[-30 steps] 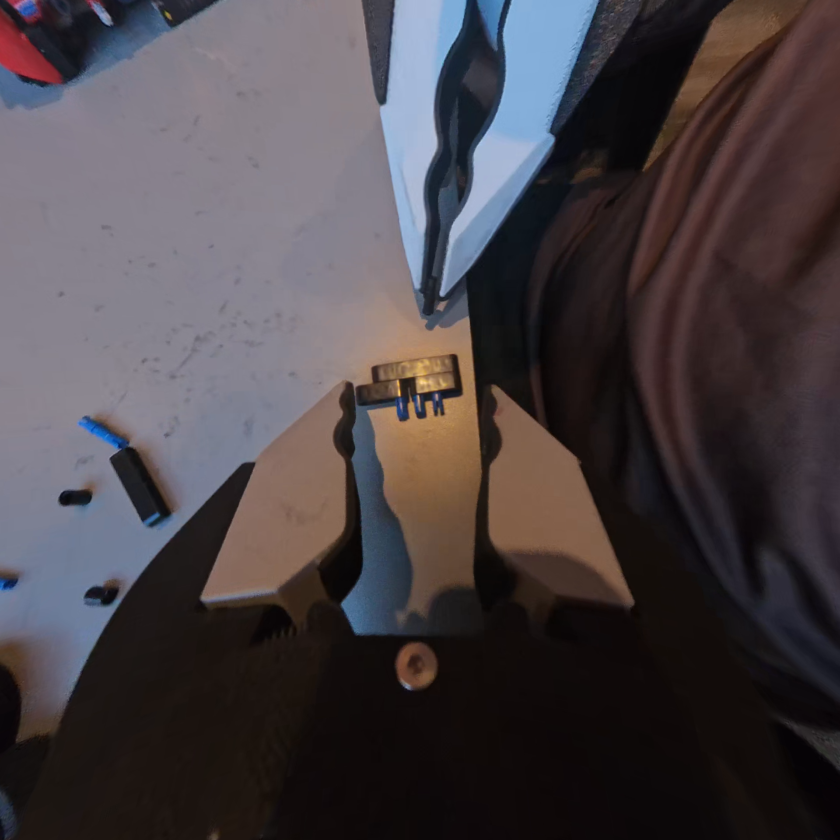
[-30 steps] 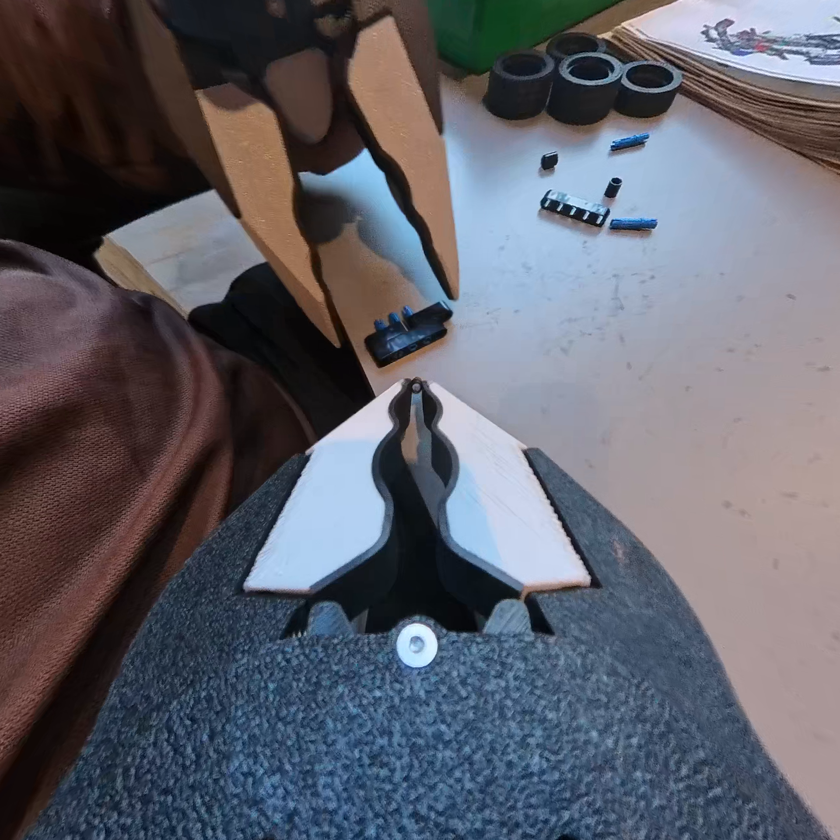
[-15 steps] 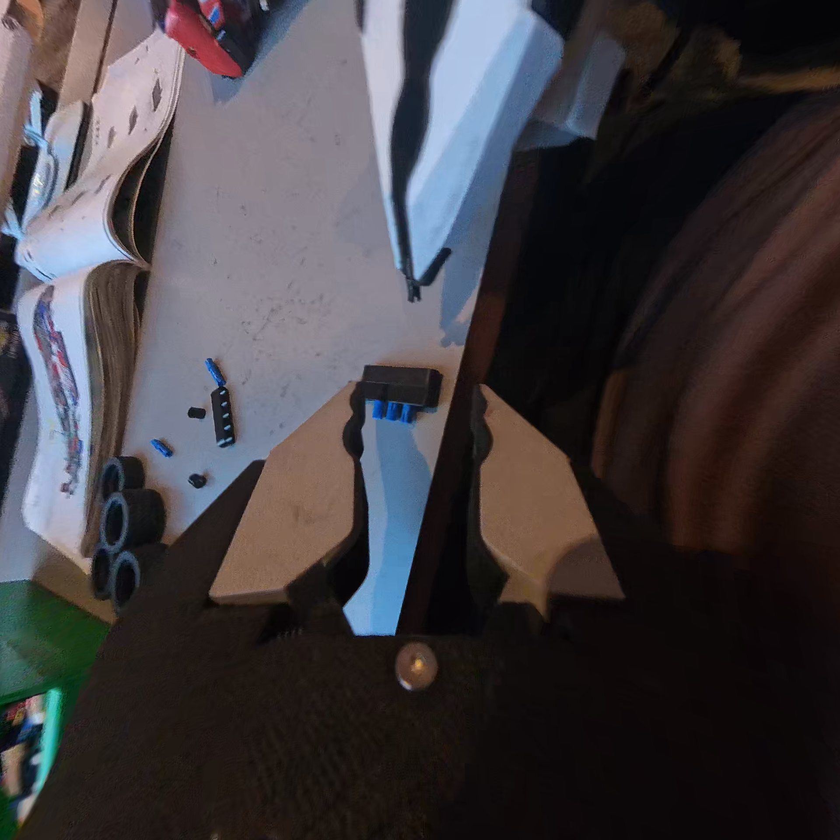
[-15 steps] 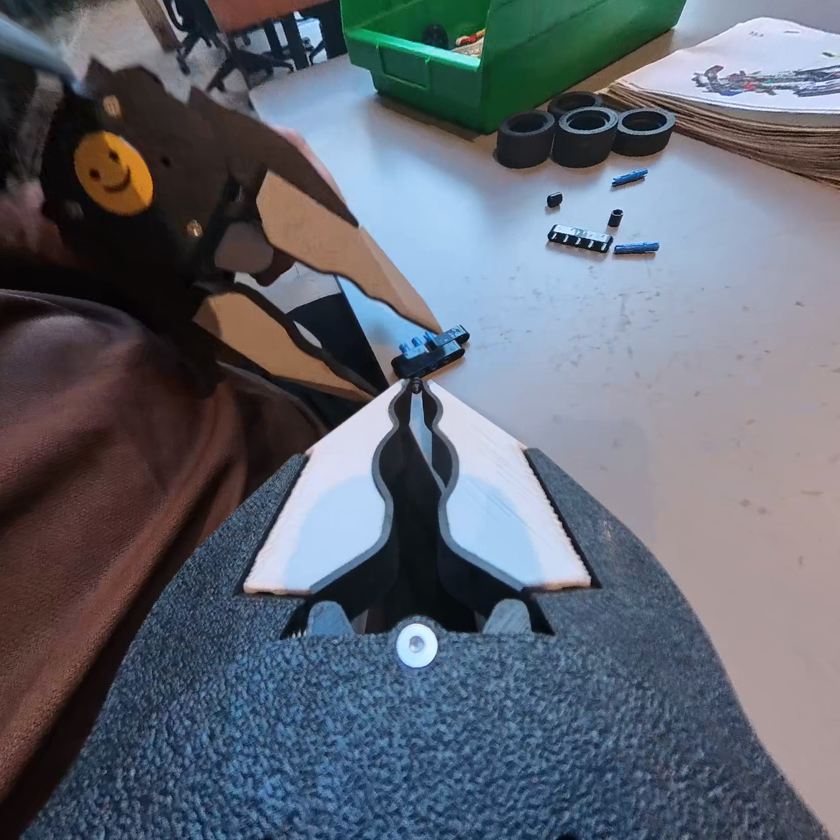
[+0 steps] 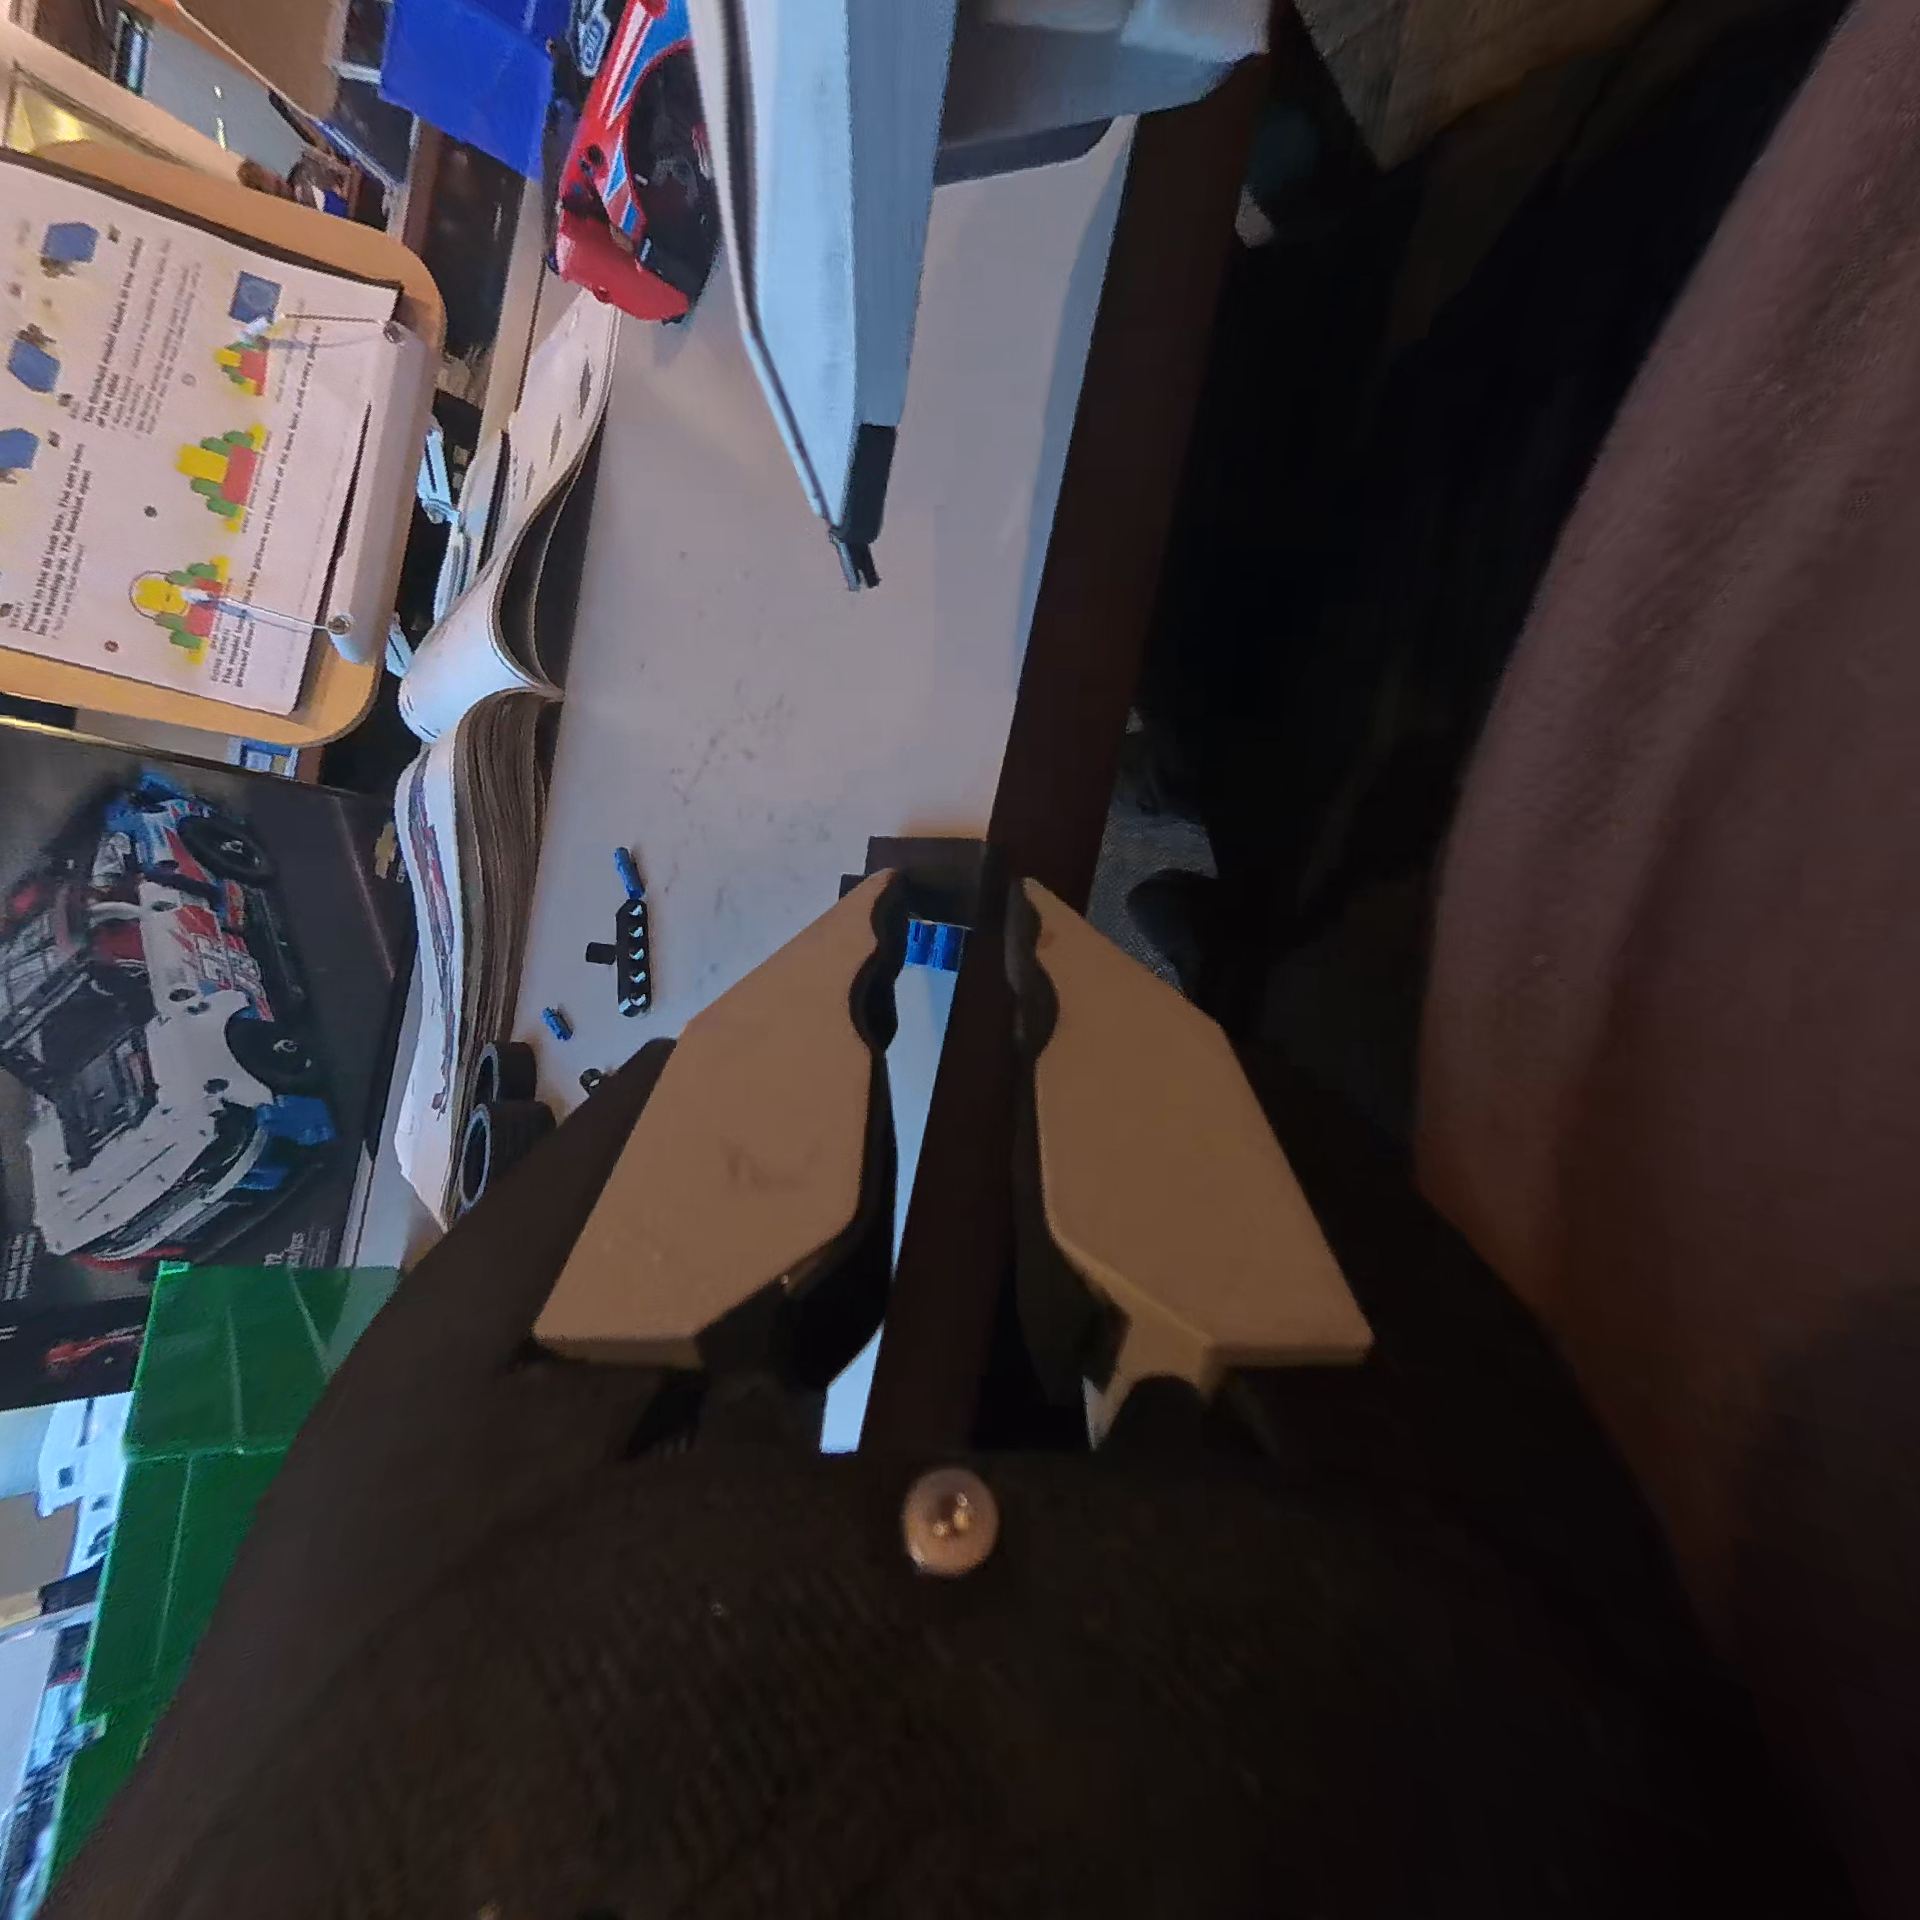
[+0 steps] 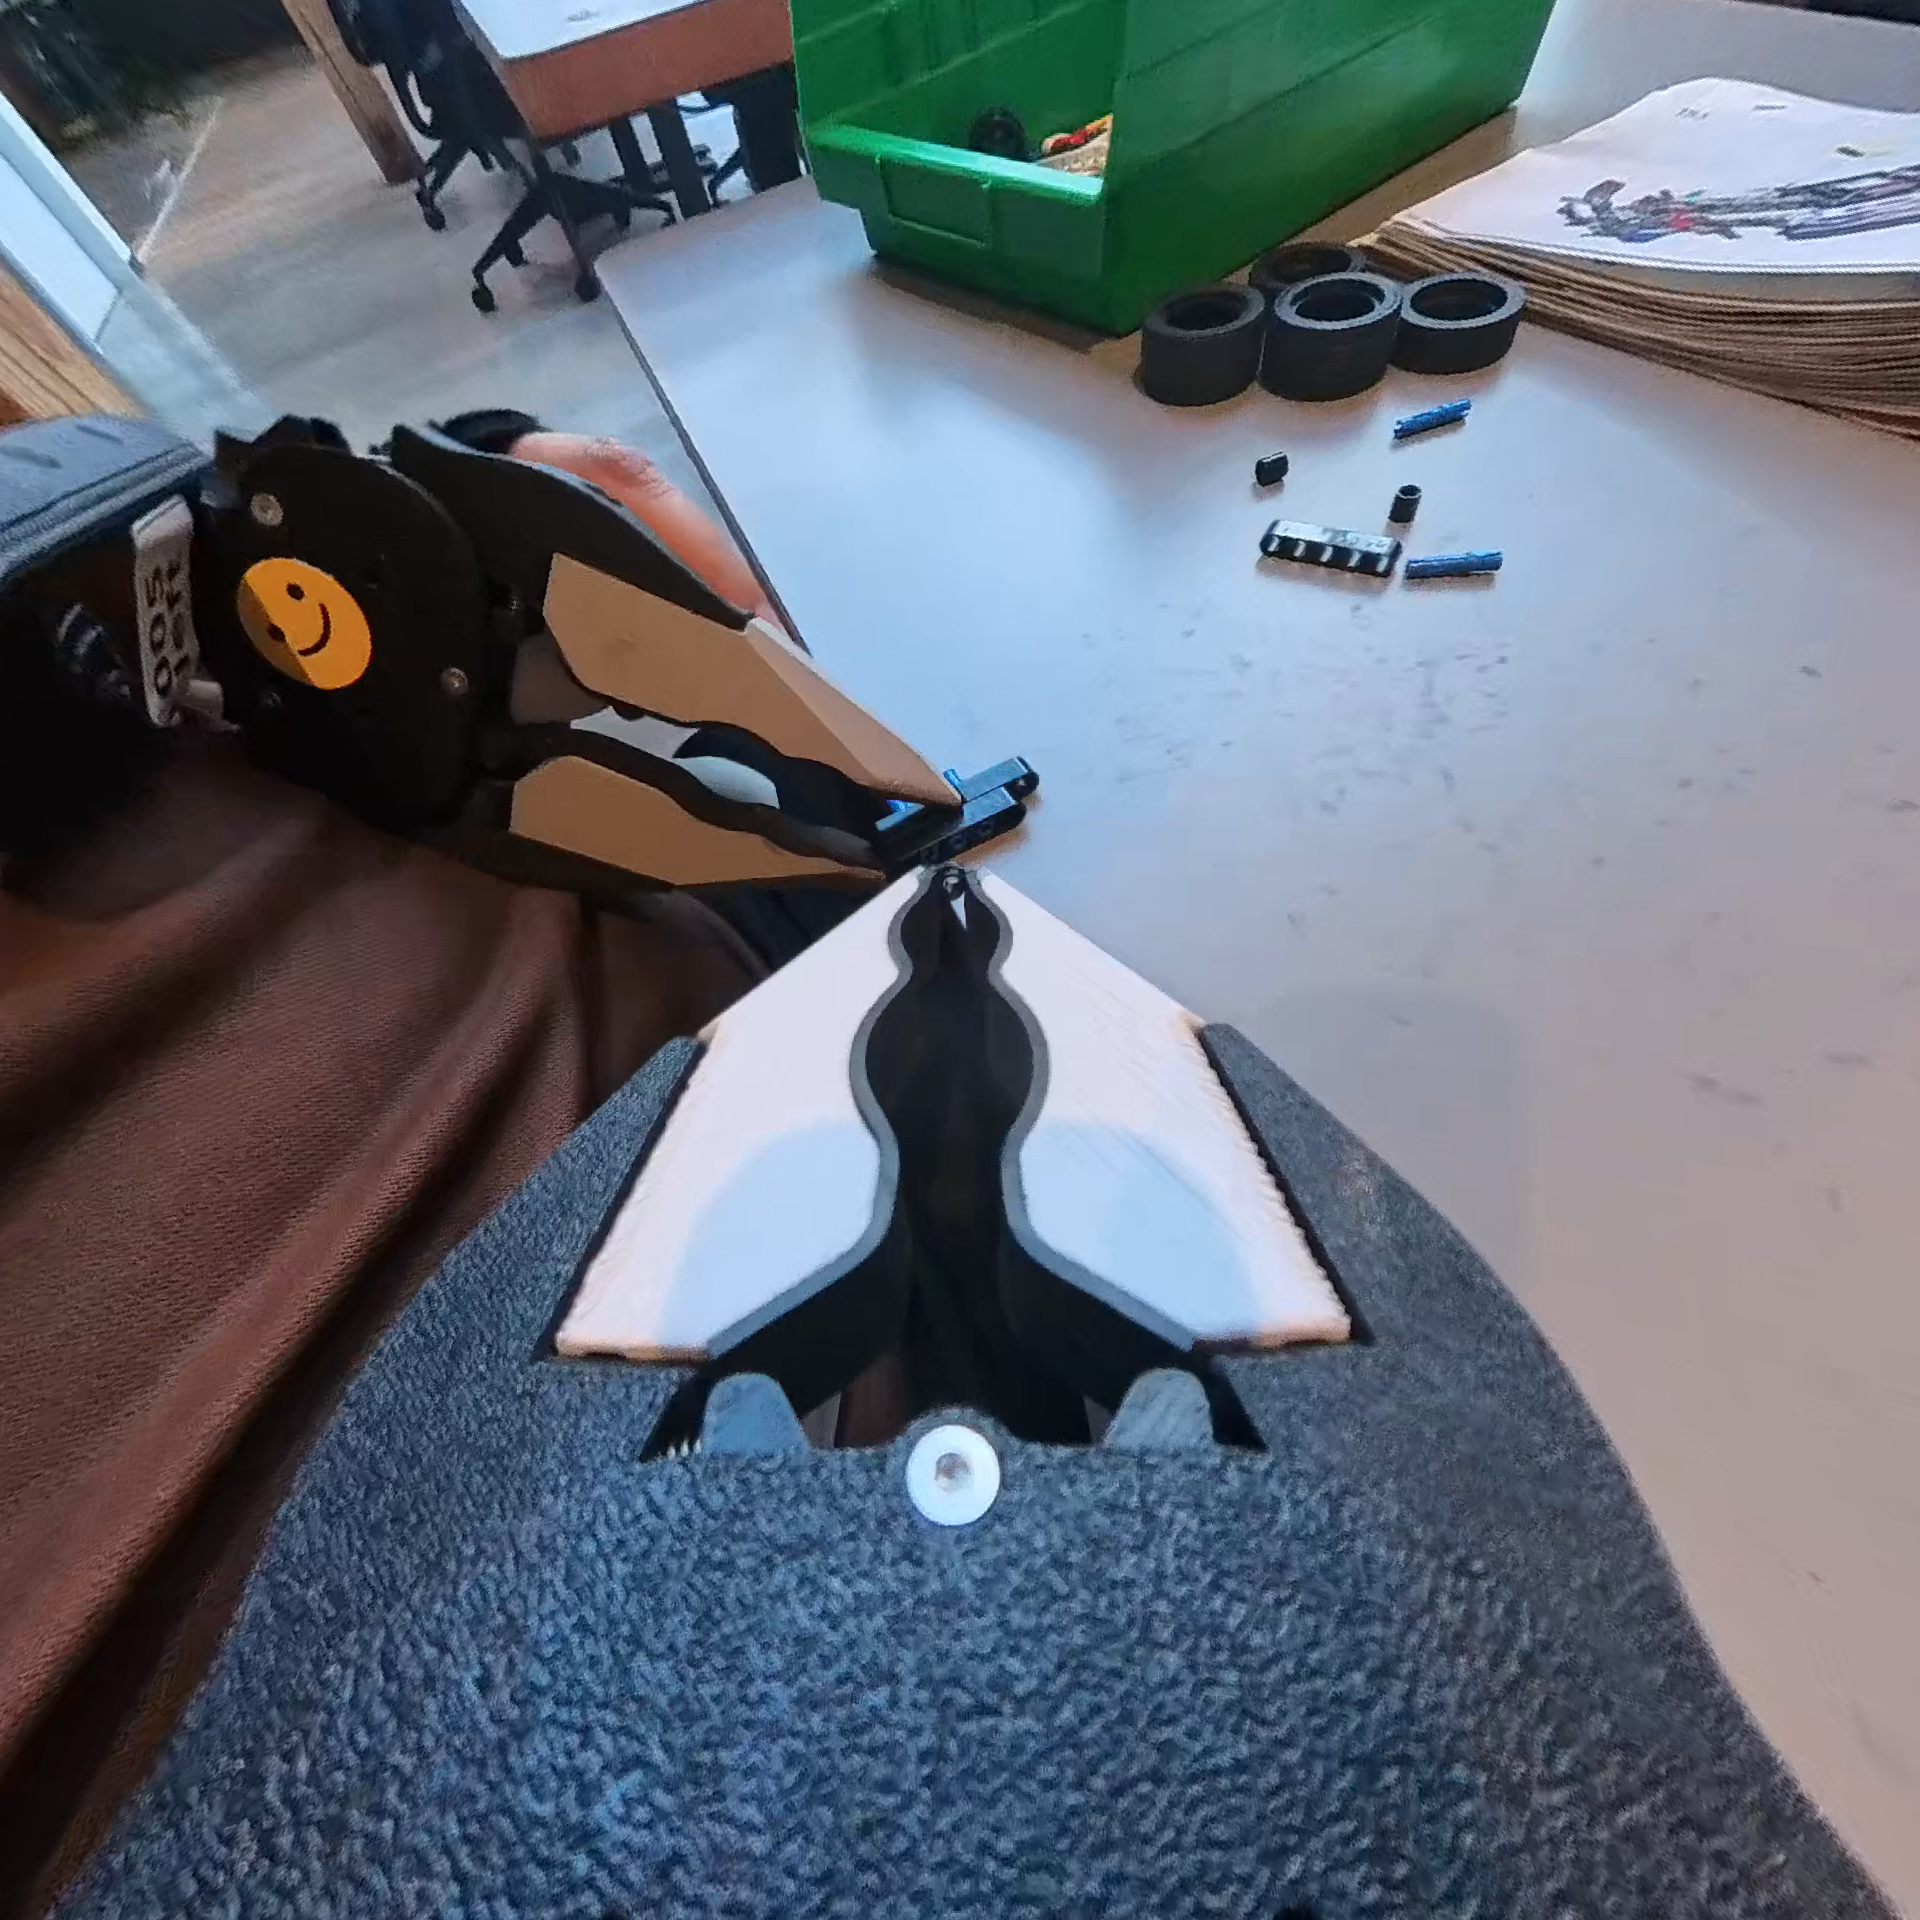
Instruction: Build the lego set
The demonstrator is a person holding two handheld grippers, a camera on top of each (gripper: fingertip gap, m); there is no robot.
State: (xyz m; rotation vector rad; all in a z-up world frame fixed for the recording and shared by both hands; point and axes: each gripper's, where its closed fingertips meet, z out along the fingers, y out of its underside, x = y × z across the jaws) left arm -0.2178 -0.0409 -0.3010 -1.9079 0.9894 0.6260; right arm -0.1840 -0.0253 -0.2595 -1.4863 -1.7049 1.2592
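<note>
A small black Lego assembly point(image 5: 925, 857) with blue pins point(image 5: 930, 940) sits at the near edge of the table point(image 6: 1351, 935). My left gripper point(image 5: 958, 888), rolled on its side, is shut on the assembly, one finger on each side. The right wrist view shows that gripper point(image 6: 920, 826) holding the assembly point(image 6: 992, 800) by its end. My right gripper point(image 6: 951, 883) is shut, with a small black pin at its tips, just short of the assembly. It also shows in the left wrist view point(image 5: 857, 566), beyond the assembly.
Farther out on the table lie a black beam point(image 6: 1330, 548), two blue pins point(image 6: 1452, 564), small black pins point(image 6: 1405, 502) and several black tyres point(image 6: 1335, 332). Behind them are a green bin point(image 6: 1143, 156) and an open booklet point(image 6: 1714, 208). A person's brown clothing point(image 6: 260, 1091) is at the left. The left gripper's tips are roughly 6 cm from the right gripper's.
My left gripper has rolled onto its side, moved in and closed on the black assembly. My right gripper has stayed shut and drawn closer to the assembly.
</note>
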